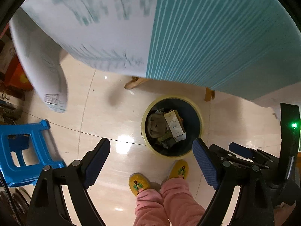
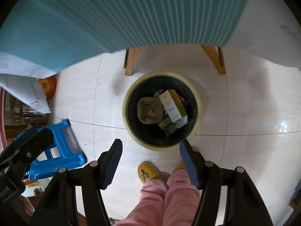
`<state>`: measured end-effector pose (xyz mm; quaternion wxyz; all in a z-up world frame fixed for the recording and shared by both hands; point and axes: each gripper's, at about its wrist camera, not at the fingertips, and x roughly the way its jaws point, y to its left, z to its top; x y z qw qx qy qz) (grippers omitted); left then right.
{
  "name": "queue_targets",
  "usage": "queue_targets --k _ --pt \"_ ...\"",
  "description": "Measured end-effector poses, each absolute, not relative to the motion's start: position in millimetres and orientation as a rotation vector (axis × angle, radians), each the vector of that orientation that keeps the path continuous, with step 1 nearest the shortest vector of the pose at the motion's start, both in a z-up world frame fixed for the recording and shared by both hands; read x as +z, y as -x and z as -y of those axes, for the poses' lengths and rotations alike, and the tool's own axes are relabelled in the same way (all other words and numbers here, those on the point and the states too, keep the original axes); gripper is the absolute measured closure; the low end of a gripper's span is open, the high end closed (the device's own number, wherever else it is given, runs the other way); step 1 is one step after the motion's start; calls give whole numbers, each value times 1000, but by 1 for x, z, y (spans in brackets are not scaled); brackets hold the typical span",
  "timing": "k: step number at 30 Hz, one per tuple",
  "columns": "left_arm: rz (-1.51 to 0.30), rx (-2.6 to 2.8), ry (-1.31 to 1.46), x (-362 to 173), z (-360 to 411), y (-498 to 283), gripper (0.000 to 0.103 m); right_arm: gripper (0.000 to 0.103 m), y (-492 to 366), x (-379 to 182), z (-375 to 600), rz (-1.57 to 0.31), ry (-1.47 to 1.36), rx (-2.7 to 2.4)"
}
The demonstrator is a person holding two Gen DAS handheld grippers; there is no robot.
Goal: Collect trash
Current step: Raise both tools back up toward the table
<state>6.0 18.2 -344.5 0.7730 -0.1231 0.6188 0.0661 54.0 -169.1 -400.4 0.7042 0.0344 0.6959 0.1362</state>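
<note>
A round bin with a yellow rim and a dark liner stands on the tiled floor. Inside lie a white and gold carton, a brown moulded cardboard piece and crumpled wrappers. My left gripper points down just in front of the bin, open, with nothing between its blue pads. My right gripper hangs over the bin's near rim, also open and empty. Each gripper's black body shows at the edge of the other's view.
A table with a teal striped cloth on wooden legs stands behind the bin. A blue plastic stool sits to the left. A person's feet in yellow slippers and pink trousers stand near the bin.
</note>
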Motion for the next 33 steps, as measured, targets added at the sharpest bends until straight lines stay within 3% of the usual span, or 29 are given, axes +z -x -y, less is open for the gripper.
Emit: queue_targets --k 22,33 --pt "-1095 37 200 -98 -19 16 16 40 -14 -165 172 -1233 -101 338" --pt "-971 14 145 -30 -28 -3 16 40 -41 -77 157 -1031 -99 312"
